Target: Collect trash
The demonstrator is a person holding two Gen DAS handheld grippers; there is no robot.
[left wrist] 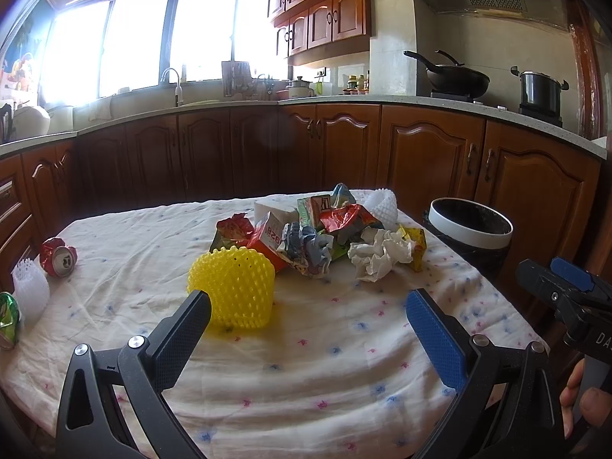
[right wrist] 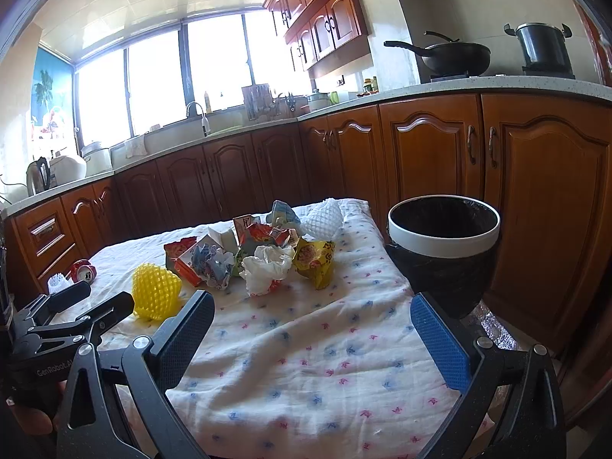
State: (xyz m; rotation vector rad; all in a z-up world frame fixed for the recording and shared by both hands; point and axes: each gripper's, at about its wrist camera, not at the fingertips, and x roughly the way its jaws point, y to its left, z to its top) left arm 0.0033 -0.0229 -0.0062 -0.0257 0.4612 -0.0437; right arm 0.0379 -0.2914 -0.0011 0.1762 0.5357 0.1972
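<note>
A pile of trash [left wrist: 325, 229] lies on the cloth-covered table [left wrist: 306, 363]: crumpled wrappers, cartons and a white tissue wad [left wrist: 376, 254]. A yellow foam fruit net [left wrist: 233, 287] sits nearest, just ahead of my left gripper [left wrist: 306, 306], which is open and empty. A crushed red can [left wrist: 57, 256] and a white foam net [left wrist: 30, 287] lie at the far left. My right gripper [right wrist: 311, 313] is open and empty above the table's near right part. The pile [right wrist: 252, 256] and the bin [right wrist: 443, 244] at the table's right edge show in the right wrist view.
A white foam net [right wrist: 321, 218] lies behind the pile. A green crushed can [left wrist: 7, 321] sits at the left table edge. Wooden cabinets [right wrist: 420, 160] and a counter with sink, wok [right wrist: 455, 57] and pot [right wrist: 543, 46] run behind.
</note>
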